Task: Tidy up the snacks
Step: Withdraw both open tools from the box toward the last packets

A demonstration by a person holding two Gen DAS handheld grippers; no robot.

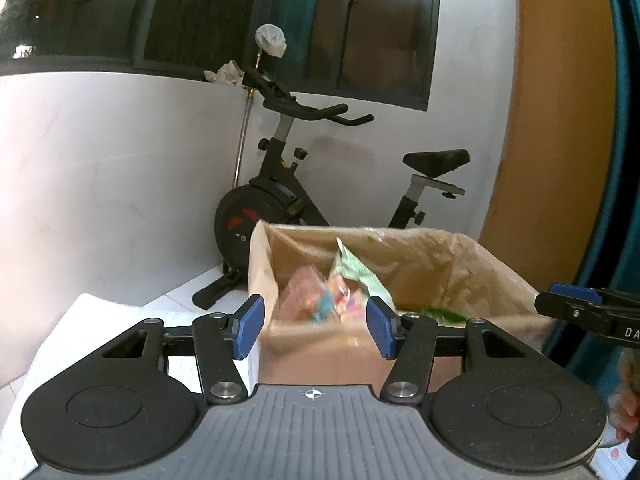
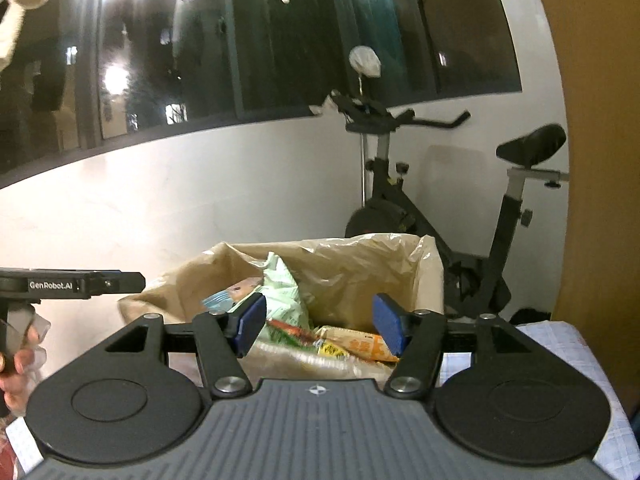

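Observation:
A cardboard box [image 1: 500, 268] lined with a brown plastic bag stands in front of both grippers. My left gripper [image 1: 316, 326] hangs open at the box's near rim; a blurred pink and multicoloured snack packet [image 1: 320, 300] shows in the gap, just past the pads and untouched by them. Behind it stands a pale green packet [image 1: 356, 272]. My right gripper [image 2: 320, 326] is open over the same box [image 2: 360, 268], holding nothing. Below it lie an orange packet [image 2: 360, 346], a red and green packet [image 2: 288, 330], the pale green packet [image 2: 284, 292] and a blue packet [image 2: 220, 300].
A black exercise bike [image 1: 280, 200] stands behind the box against a white wall, under a dark window. An orange panel [image 1: 560, 120] rises at the right. A white checked cloth [image 2: 552, 344] covers the surface under the box. A hand [image 2: 16, 364] grips the left gripper's handle.

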